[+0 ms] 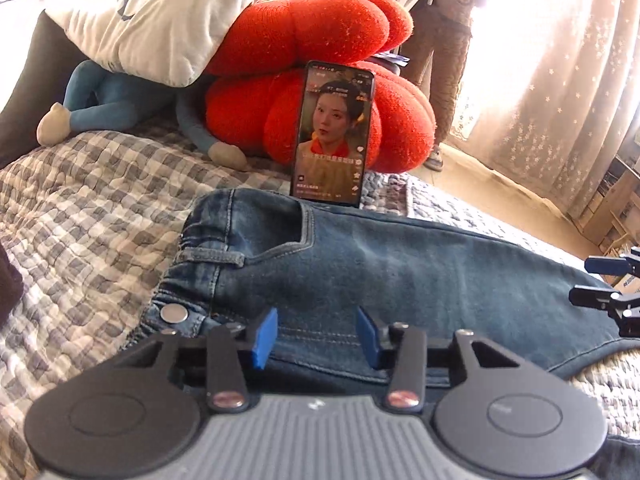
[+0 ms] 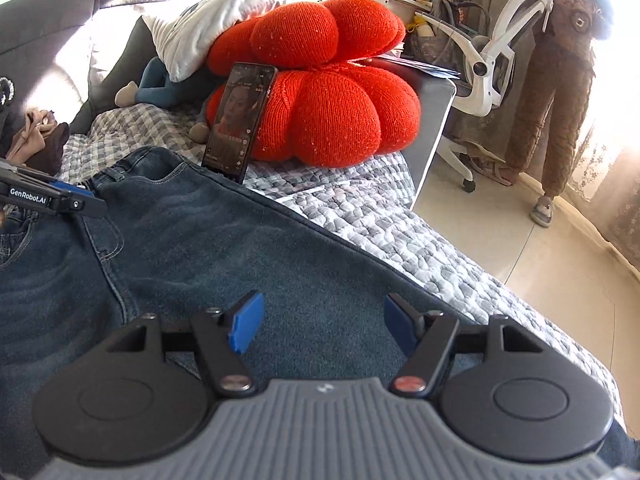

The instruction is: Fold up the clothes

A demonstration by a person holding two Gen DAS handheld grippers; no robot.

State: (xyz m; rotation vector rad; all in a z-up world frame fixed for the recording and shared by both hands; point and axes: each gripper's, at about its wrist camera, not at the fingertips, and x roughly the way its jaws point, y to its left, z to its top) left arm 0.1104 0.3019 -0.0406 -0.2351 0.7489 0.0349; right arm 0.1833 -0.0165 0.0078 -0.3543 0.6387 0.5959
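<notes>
**Jeans laid flat on the bed, both grippers poised over them**

A pair of blue jeans [image 1: 400, 264] lies spread on the checked quilt of the bed [image 1: 80, 200], waistband toward the red cushion [image 1: 320, 92] at the bed's far end, where a phone [image 1: 334, 132] leans upright just past the waistband. The legs run off toward the bed's right edge.

The left hand-held gripper [image 1: 318, 334] sits over the fly area beside the metal button [image 1: 174, 314], its blue pads apart with denim lying between them but not visibly pinched. The right hand-held gripper [image 2: 324, 328] hovers over the thigh of the upper leg, jaws standing wider, nothing clamped.

The step in hand looks like taking hold for the first fold. To do it well, each gripper should bite a full thickness of cloth at an edge or seam rather than the flat middle, where the pads would likely skid over stiff denim. Both should lift and travel together so the fabric stays taut and the crease runs straight. Keep the swing low and clear of the phone, which could easily be tipped.
</notes>
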